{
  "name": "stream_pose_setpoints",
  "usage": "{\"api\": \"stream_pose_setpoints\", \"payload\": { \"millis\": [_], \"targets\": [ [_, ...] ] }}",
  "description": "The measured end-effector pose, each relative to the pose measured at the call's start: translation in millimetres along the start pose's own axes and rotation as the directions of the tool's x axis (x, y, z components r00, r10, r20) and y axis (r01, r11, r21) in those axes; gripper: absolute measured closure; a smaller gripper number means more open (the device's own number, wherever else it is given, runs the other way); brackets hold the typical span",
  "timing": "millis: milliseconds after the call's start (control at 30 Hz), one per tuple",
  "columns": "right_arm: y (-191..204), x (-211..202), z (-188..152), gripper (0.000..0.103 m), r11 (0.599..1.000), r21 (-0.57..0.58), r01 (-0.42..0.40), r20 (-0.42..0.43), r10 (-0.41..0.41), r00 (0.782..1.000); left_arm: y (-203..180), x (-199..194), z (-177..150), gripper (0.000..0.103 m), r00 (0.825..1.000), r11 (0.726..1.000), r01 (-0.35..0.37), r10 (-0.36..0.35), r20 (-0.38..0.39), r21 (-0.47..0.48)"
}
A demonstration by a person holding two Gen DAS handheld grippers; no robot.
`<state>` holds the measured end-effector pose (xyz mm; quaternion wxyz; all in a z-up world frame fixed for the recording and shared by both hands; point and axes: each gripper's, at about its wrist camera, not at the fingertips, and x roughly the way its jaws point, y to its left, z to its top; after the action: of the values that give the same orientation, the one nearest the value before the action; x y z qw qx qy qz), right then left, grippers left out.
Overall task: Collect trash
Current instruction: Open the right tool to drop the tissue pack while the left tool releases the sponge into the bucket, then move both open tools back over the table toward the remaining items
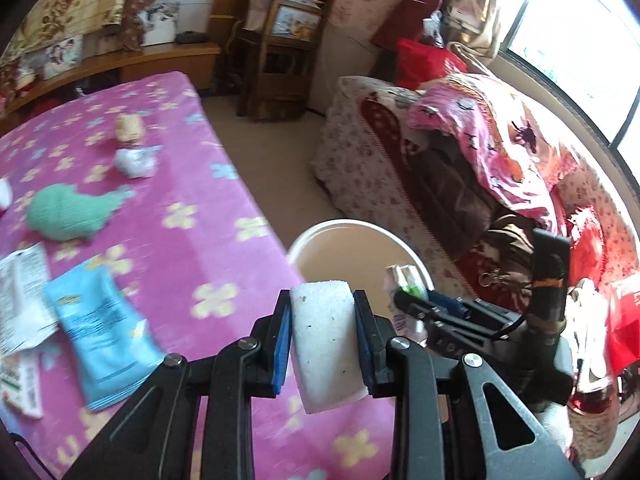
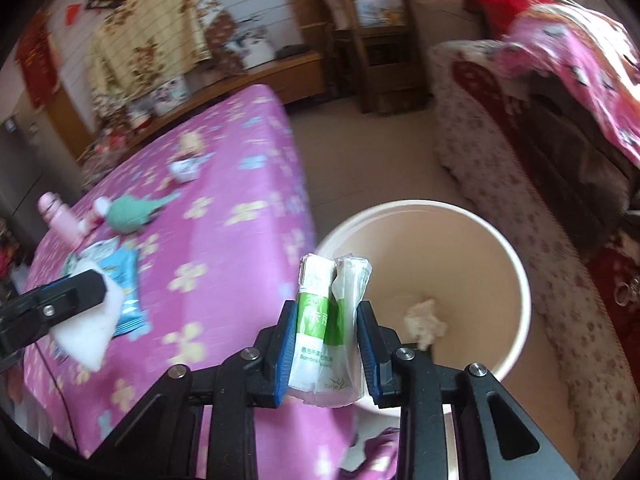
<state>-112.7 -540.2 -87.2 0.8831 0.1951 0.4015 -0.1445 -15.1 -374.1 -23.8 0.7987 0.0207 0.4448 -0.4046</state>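
Two grips: your left gripper (image 1: 322,344) has its jaws clamped on a white foam block (image 1: 326,340). Your right gripper (image 2: 328,350) has its jaws clamped on a green-and-white tissue packet (image 2: 320,320) at the near rim of the bin (image 2: 516,280).

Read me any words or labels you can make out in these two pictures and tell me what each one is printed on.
"Bamboo": on the green and white tissue packet in the right gripper; the rest of that line and the other characters on it are too blurred to read.
Blue snack packet on the pink bedspread: print too blurred.
White wrapper beside it: print too small.
White foam block in the left gripper: no text.
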Motion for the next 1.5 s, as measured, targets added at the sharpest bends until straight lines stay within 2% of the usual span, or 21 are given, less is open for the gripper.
{"api": "stream_pose_setpoints", "payload": {
  "millis": [133, 267, 333, 400, 433, 467, 500, 633, 1167, 1367, 1500],
  "targets": [
    [-21.5, 5.3, 3.1, 0.071, 0.998, 0.054, 0.031, 0.006, -0.031, 0.999, -16.9, 23.5, 9.2, 0.068, 1.0, 1.0, 0.019, -0.019, -0.004, 0.013],
    [-39.0, 10.6, 2.0, 0.067, 0.992, 0.125, 0.027, 0.011, -0.028, 1.0, -24.4, 41.5, 14.9, 0.067, 1.0, 1.0, 0.016, -0.016, 0.002, 0.015],
    [-48.0, 12.5, 0.2, 0.065, 0.988, 0.149, 0.039, 0.018, -0.043, 0.999, -24.5, 49.5, 17.7, 0.062, 1.0, 1.0, 0.019, -0.019, 0.003, 0.012],
    [-55.7, 14.0, -0.3, 0.053, 0.984, 0.175, 0.032, 0.022, -0.037, 0.999, -24.0, 57.4, 19.8, 0.055, 1.0, 1.0, 0.023, -0.023, -0.001, 0.005],
    [-59.0, 15.9, 0.5, 0.041, 0.982, 0.188, 0.025, 0.024, -0.03, 0.999, -23.2, 61.0, 20.4, 0.051, 1.0, 1.0, 0.022, -0.022, -0.003, -0.001],
    [-61.9, 16.4, 0.8, 0.038, 0.98, 0.201, 0.017, 0.026, -0.022, 0.999, -22.7, 63.7, 20.4, 0.048, 1.0, 1.0, 0.021, -0.021, -0.005, -0.006],
    [-62.9, 16.7, 1.1, 0.038, 0.979, 0.205, 0.014, 0.029, -0.02, 0.999, -21.8, 66.1, 20.5, 0.043, 1.0, 1.0, 0.021, -0.021, -0.008, -0.014],
    [-65.0, 15.5, 1.4, 0.038, 0.977, 0.214, 0.01, 0.043, -0.02, 0.999, -19.6, 69.0, 18.7, 0.037, 1.0, 1.0, 0.009, -0.01, -0.018, -0.021],
    [-49.1, 7.1, 1.1, 0.038, 0.986, 0.162, 0.028, 0.067, -0.039, 0.997, -10.0, 42.6, 8.8, 0.036, 0.996, 0.996, -0.087, 0.087, 0.018, 0.003],
    [-37.5, 1.2, 1.8, 0.038, 0.991, 0.13, 0.029, 0.087, -0.041, 0.995, -2.0, 25.3, 1.2, 0.036, 0.987, 0.988, -0.153, 0.152, 0.044, 0.008],
    [-16.3, -7.0, 1.1, 0.038, 0.997, 0.081, 0.02, 0.105, -0.029, 0.994, 4.5, 8.9, -5.6, 0.036, 0.978, 0.98, -0.197, 0.196, 0.074, 0.013]
  ]
}}
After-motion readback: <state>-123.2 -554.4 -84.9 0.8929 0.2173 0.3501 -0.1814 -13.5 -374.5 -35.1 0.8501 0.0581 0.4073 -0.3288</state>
